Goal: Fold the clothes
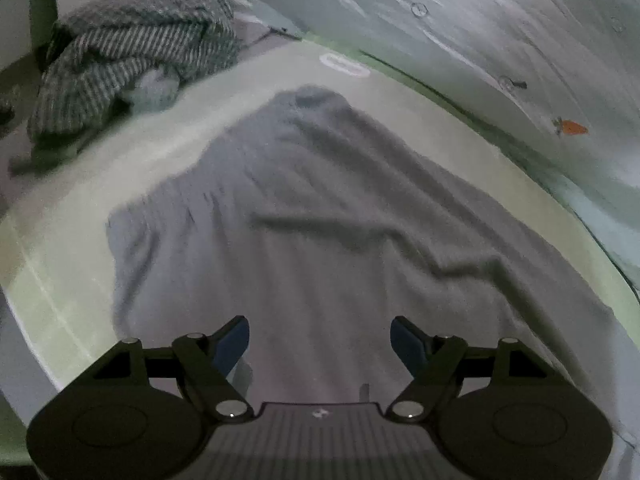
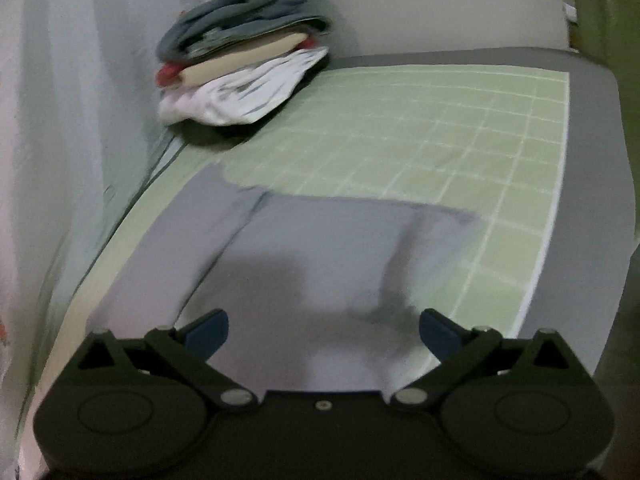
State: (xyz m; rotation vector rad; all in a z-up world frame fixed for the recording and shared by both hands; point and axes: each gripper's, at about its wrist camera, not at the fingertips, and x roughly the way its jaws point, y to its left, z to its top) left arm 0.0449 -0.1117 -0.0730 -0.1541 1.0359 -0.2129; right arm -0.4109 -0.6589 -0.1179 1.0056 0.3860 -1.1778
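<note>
The left gripper [image 1: 320, 340] stands wide open, its two blue-padded fingers [image 1: 232, 344] spread far apart and holding nothing; they hover just over the near part of the grey garment [image 1: 320, 216], and whether the pads brush the cloth cannot be told. The right gripper [image 2: 324, 330] is likewise spread wide with nothing between its blue pads [image 2: 208, 332], poised above the near edge of the same grey garment [image 2: 320, 248]. The garment is a soft, matte, slightly fuzzy cloth, laid mostly flat on a pale green mat [image 2: 420, 140] marked with a white grid, which sits on a grey-edged table [image 2: 592, 160]. In the left wrist view the cloth widens toward the gripper and narrows to a rounded end far ahead, with a long diagonal wrinkle across its middle. In the right wrist view its far edge is nearly straight, with a lengthwise crease to the left and a darker rumpled fold near the right finger. A crumpled striped knit [image 1: 132, 52] in grey and white lies heaped at the far left of the mat, well apart from the garment. At the far corner by the wall, a stack of folded clothes [image 2: 244, 52] rests, with blue-grey, cream, red and white layers.
</note>
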